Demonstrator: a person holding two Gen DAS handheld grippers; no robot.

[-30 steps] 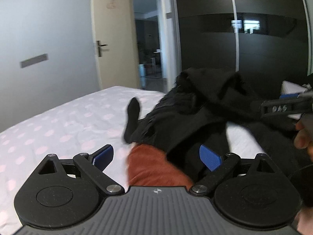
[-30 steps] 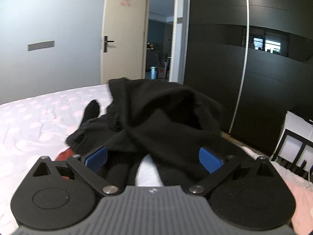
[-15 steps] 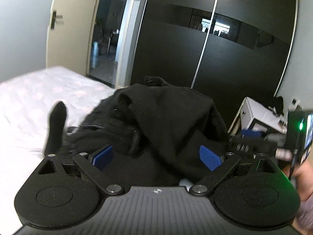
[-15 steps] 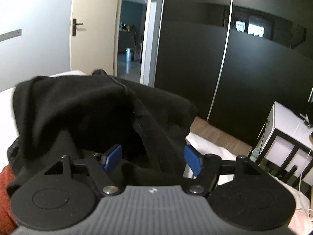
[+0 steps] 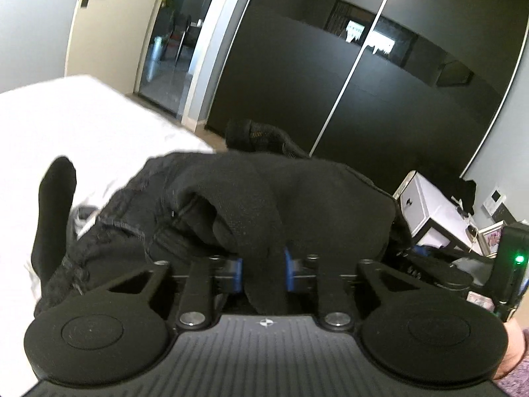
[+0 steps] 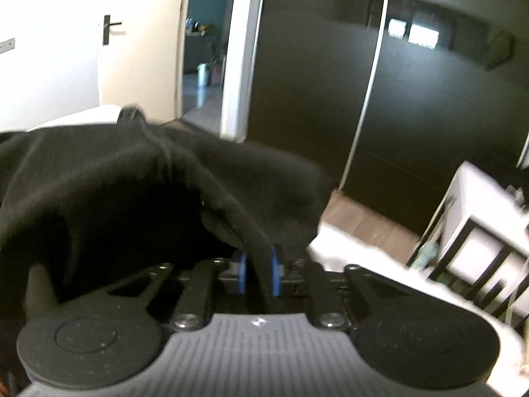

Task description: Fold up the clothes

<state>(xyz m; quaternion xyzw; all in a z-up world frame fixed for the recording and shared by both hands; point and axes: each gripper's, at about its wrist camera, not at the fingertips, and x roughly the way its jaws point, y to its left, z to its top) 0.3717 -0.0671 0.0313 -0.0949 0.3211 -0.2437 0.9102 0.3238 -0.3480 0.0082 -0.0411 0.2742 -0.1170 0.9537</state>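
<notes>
Both grippers, open half a second ago, have closed: the left gripper (image 5: 262, 273) fingers pinch a fold of the black garment (image 5: 297, 198), and the right gripper (image 6: 259, 273) fingers clamp another fold. The garment hangs bunched at twelve o'clock above the bed (image 5: 82, 125). Risk, as I judge it: each pinch holds several layers, so lifting could drag neighbouring clothes along.

Clothes pile (image 5: 297, 198) on the bed (image 5: 82, 125), wardrobe (image 5: 363, 99) behind.
</notes>
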